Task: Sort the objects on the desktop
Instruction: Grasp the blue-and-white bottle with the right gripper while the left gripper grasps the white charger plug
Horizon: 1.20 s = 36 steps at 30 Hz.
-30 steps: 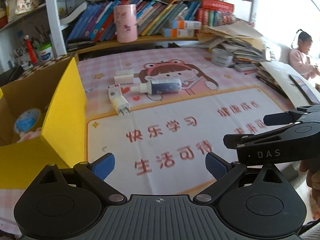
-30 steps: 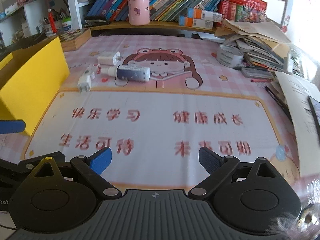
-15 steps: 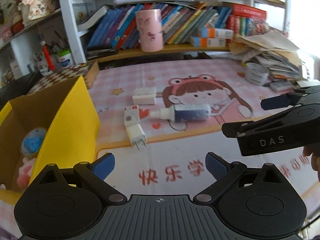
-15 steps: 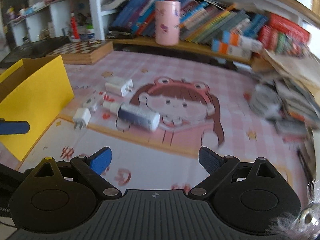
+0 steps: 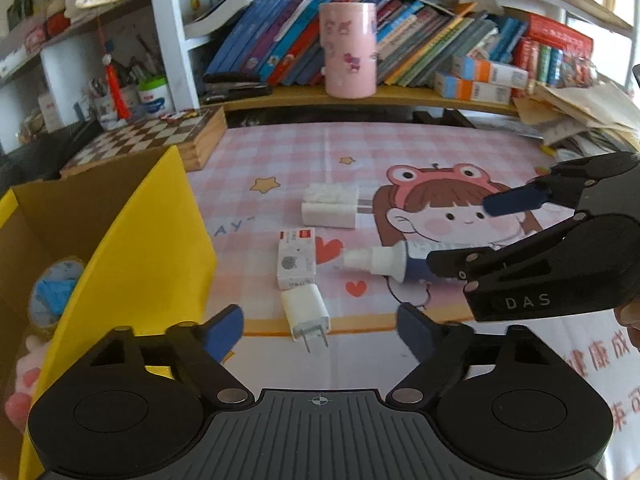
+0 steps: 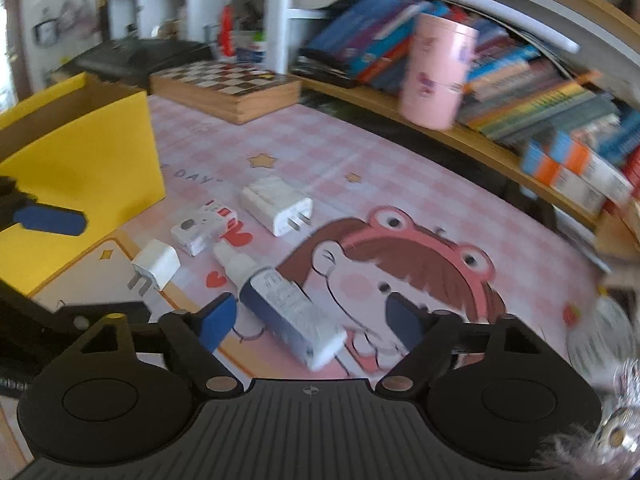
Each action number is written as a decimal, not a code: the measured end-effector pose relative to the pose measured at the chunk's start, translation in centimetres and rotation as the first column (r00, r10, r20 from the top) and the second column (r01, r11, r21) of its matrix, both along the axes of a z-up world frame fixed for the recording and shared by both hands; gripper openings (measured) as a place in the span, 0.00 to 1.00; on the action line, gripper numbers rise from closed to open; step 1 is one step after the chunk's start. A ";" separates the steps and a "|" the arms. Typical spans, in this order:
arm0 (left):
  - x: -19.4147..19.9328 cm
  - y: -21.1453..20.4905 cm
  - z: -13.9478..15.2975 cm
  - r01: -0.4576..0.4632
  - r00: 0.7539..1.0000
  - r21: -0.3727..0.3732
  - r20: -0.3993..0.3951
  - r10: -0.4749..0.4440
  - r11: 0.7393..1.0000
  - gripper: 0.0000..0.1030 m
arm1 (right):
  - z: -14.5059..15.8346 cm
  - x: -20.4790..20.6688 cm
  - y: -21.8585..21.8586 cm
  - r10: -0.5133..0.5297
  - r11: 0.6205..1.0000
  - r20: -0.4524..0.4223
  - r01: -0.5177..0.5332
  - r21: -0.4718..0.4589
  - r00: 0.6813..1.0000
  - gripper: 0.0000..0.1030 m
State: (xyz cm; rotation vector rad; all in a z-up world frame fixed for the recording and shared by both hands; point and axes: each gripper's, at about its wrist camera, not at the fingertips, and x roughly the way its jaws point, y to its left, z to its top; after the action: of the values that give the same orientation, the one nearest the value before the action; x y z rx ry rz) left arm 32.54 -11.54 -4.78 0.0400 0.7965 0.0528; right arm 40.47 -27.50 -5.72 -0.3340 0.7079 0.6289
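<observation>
Left wrist view: my left hand-held gripper (image 5: 320, 330) spread apart, empty, small white charger (image 5: 306, 314) between its fingers on counter (image 5: 280, 152).
Right hand-held gripper (image 6: 308, 316): apart, blue tube (image 6: 286, 306) lying between fingers.
Yellow box (image 5: 132, 256): left, near.

left gripper (image 5: 320, 330) black, ribbed | blue pads (image 5: 224, 330) | right gripper (image 6: 308, 322) marked "das", silver screws
</observation>
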 end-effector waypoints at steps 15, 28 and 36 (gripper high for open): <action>3.9 1.2 -3.2 -0.087 0.993 -0.038 -0.082 0.084 0.995 0.36 | -2.1 2.7 2.5 0.203 0.970 -0.059 -0.209 -0.128 0.977 0.41; 2.3 0.6 -2.8 -0.056 0.995 -0.074 -0.092 0.049 0.996 0.24 | -2.6 3.9 2.9 0.201 0.972 -0.139 -0.216 -0.096 0.970 0.38; -0.7 1.2 -0.9 -0.084 0.995 -0.163 -0.067 0.073 0.983 0.24 | -2.6 2.6 2.1 0.088 0.994 -0.197 -0.098 -0.041 0.976 0.30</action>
State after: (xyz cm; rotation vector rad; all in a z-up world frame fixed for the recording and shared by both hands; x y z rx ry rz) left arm 31.80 -10.32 -5.73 -0.1482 0.8613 0.0600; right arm 43.09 -25.38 -8.35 -0.3568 0.9009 0.7407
